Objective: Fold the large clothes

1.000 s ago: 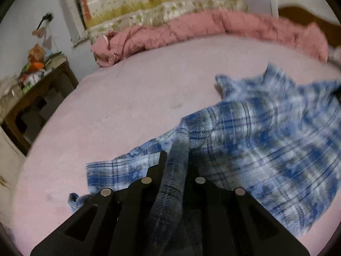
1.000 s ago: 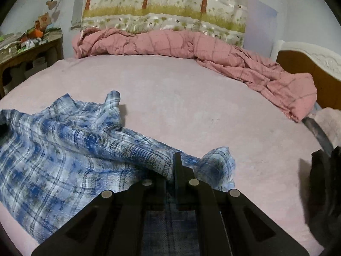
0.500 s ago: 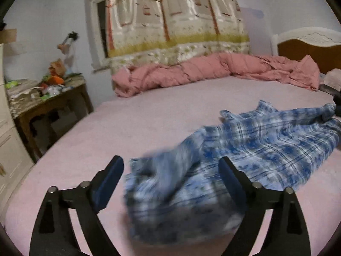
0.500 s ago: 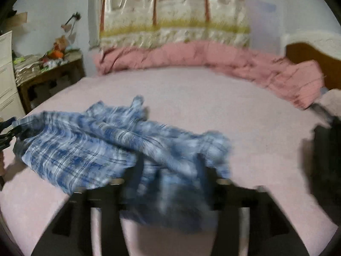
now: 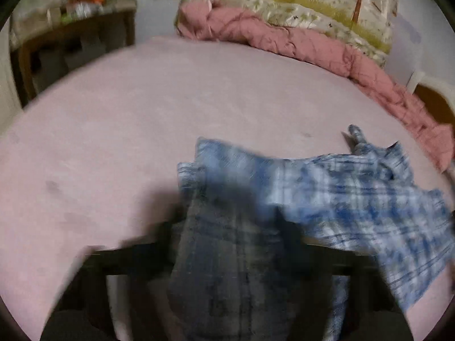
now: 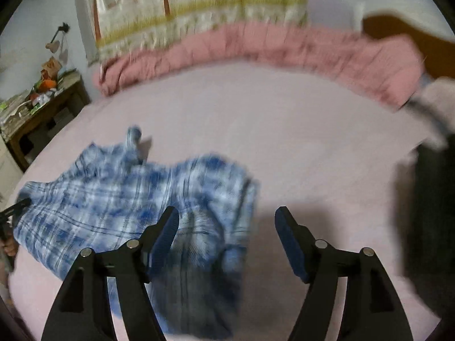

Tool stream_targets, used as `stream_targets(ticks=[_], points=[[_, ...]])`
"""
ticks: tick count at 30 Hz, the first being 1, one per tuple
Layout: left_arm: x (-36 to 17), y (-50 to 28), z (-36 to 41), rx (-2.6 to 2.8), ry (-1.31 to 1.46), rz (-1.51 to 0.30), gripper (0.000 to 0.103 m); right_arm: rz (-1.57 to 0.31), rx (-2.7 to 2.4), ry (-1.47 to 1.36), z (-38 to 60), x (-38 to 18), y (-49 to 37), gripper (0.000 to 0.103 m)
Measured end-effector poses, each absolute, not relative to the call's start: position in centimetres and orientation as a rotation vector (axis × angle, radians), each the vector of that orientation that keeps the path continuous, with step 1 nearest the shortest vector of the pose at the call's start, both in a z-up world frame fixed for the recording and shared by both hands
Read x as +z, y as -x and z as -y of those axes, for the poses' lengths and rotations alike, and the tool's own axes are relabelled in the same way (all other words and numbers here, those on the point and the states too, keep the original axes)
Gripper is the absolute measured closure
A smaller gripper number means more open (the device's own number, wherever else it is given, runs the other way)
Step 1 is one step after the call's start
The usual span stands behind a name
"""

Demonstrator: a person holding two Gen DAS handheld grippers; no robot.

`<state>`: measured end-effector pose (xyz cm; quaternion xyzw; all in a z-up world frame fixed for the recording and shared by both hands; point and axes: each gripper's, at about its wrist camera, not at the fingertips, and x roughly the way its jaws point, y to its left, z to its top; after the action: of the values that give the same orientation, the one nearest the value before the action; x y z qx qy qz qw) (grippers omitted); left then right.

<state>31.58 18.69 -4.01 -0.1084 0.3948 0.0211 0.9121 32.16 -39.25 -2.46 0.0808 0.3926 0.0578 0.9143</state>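
Note:
A blue and white plaid shirt [image 5: 355, 199] lies crumpled on the pink bed [image 5: 142, 113]. My left gripper [image 5: 230, 224] is blurred and its jaws are closing, with a bunched fold of the shirt filling the gap between the fingers. In the right wrist view the same shirt [image 6: 113, 199] spreads to the left. My right gripper [image 6: 226, 216] hovers over its near corner with the jaws wide and opening. Cloth lies under and between the blue pads [image 6: 290, 244], but neither pad presses on it. A black tip of the left gripper [image 6: 14, 210] shows at the shirt's far left edge.
A rumpled pink quilt [image 6: 284, 48] runs along the bed's far side under a patterned curtain [image 6: 199, 8]. A cluttered wooden side table [image 6: 42, 108] stands at the left. A dark heap [image 6: 426, 213] lies at the bed's right, below a wooden headboard [image 6: 412, 34].
Both grippers let go of the shirt and opened wide. The left one then dropped back onto a fold and narrowed around it. The right one stays spread above the cloth.

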Motion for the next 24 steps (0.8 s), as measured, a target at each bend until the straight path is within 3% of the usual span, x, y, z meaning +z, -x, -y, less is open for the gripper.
stream_targets(ticks=[1,2,3,4,5,8,10,15,17,19,20,21,23,24], points=[[-3.8,-31.3,-18.7,0.029,0.232,-0.783,0.081,-0.842,0.132,-0.2,39.2,-3.4,-33.0,0.032],[-3.5,-30.8,-18.6,0.011,0.228,-0.756,0.09,-0.871,0.144,-0.259,39.3,-4.5,-34.1,0.047],[-3.1,-30.3,-18.2,-0.004,0.215,-0.728,0.092,-0.861,0.14,-0.277,39.2,-4.9,-34.3,0.058],[-2.6,-29.8,-17.8,0.0,0.187,-0.696,0.092,-0.823,0.138,-0.28,39.1,-4.8,-34.4,0.082],[-2.2,-29.5,-17.4,0.004,0.161,-0.669,0.093,-0.789,0.138,-0.276,39.0,-4.4,-34.2,0.087],[-0.5,-28.4,-16.1,0.032,0.067,-0.56,0.093,-0.617,0.127,-0.222,38.1,-1.9,-32.3,0.089],[-0.6,-29.5,-15.3,0.081,0.019,-0.599,0.093,-0.585,0.085,-0.141,37.0,-0.8,-31.8,0.089],[-4.1,-33.3,-15.0,0.163,-0.077,-0.772,0.089,-0.804,-0.002,-0.138,37.0,-5.1,-34.8,0.086],[-4.6,-33.7,-14.0,0.212,-0.155,-0.789,0.089,-0.79,0.003,-0.165,37.5,-4.8,-34.7,0.081],[-4.5,-33.2,-13.3,0.25,-0.211,-0.759,0.083,-0.767,-0.047,-0.132,37.1,-4.4,-34.3,0.072],[-4.2,-32.8,-13.2,0.275,-0.223,-0.746,0.071,-0.761,-0.068,-0.115,37.0,-4.3,-34.1,0.067],[-3.9,-32.4,-13.0,0.32,-0.235,-0.733,0.043,-0.748,-0.102,-0.094,36.7,-3.9,-33.7,0.064],[-2.4,-30.0,-12.2,0.349,-0.229,-0.644,0.014,-0.697,-0.174,-0.079,36.3,-2.7,-31.8,0.043],[-1.3,-28.4,-11.6,0.304,-0.217,-0.579,0.012,-0.671,-0.179,-0.077,36.0,-2.1,-30.8,0.037]])
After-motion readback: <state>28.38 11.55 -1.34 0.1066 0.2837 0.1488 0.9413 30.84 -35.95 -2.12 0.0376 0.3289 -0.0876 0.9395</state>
